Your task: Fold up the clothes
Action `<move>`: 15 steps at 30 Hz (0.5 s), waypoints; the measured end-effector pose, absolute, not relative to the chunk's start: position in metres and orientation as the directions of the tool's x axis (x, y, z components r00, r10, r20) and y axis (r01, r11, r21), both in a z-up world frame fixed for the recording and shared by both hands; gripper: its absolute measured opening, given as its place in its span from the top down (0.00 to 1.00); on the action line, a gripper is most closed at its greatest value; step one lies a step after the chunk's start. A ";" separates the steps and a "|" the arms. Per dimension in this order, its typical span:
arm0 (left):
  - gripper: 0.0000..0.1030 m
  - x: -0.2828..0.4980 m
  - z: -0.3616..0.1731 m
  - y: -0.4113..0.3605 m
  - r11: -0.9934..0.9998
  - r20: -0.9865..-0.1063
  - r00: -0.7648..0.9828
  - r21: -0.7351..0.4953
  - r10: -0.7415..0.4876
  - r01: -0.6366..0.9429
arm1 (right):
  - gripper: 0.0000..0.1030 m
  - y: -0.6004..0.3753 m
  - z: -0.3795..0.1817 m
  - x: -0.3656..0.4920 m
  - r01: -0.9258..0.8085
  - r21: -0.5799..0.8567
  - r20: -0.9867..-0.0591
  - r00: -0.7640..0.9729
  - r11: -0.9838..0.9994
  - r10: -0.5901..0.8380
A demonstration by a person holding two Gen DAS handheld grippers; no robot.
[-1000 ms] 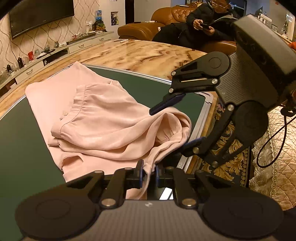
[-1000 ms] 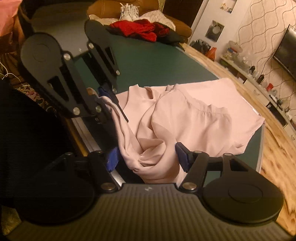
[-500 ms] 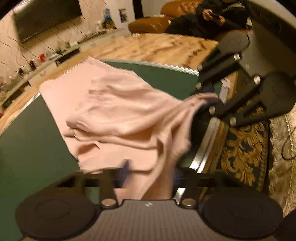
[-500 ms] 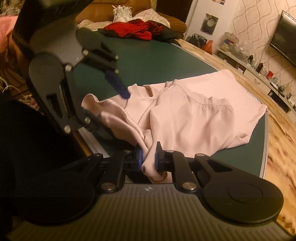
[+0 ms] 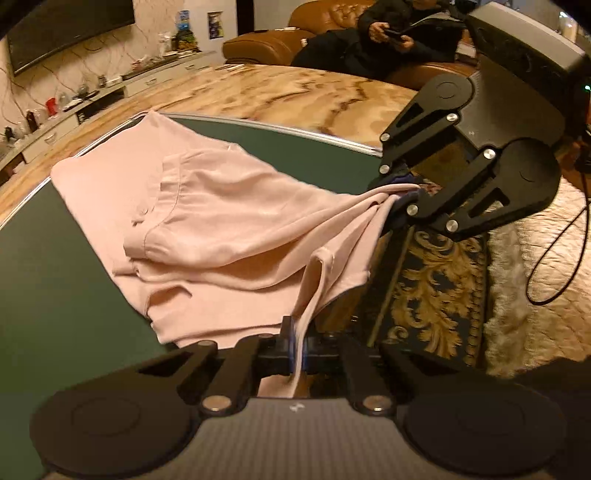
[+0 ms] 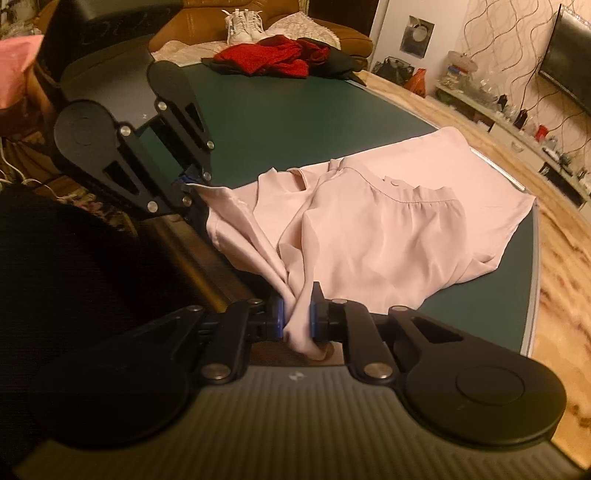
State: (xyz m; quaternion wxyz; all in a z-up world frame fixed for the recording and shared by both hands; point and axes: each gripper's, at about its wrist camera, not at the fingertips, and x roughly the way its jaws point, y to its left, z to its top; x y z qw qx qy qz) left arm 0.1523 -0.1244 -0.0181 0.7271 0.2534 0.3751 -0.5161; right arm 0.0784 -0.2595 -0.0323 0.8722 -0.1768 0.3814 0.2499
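Both claws pinch the near edge of the pink blouse (image 5: pixel 221 221): the left claw (image 5: pixel 298 341) at lower centre, the right claw (image 6: pixel 297 319) likewise. The blouse lies half-folded on the green table (image 6: pixel 295 122). Next, probably carry that edge across toward the far hem.

No readable text, label, brand name or number appeared in either view. The posters on the far wall (image 5: pixel 213 25) were too small and blurred to make out.
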 end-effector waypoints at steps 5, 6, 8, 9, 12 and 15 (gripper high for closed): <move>0.96 0.138 0.004 -0.105 0.324 -0.790 0.116 -0.109 -0.602 0.940 | 0.85 -0.255 -0.007 0.059 -0.604 -0.058 -0.762 0.541 0.795 0.356; 0.96 0.136 0.007 -0.100 0.319 -0.788 0.095 -0.133 -0.608 0.938 | 0.85 -0.254 -0.002 0.055 -0.617 -0.044 -0.768 0.524 0.786 0.369; 0.96 0.133 0.013 -0.093 0.310 -0.785 0.054 -0.179 -0.617 0.934 | 0.86 -0.252 0.007 0.049 -0.642 -0.022 -0.777 0.494 0.767 0.390; 0.96 0.134 0.015 -0.091 0.305 -0.783 0.035 -0.200 -0.621 0.931 | 0.86 -0.251 0.012 0.047 -0.649 -0.011 -0.779 0.482 0.761 0.400; 0.96 0.148 0.019 -0.087 0.287 -0.779 -0.017 -0.251 -0.627 0.924 | 0.86 -0.252 0.026 0.048 -0.660 0.020 -0.780 0.459 0.751 0.425; 0.96 0.175 0.021 -0.089 0.272 -0.775 -0.055 -0.286 -0.629 0.919 | 0.86 -0.261 0.038 0.065 -0.654 0.093 -0.774 0.427 0.751 0.467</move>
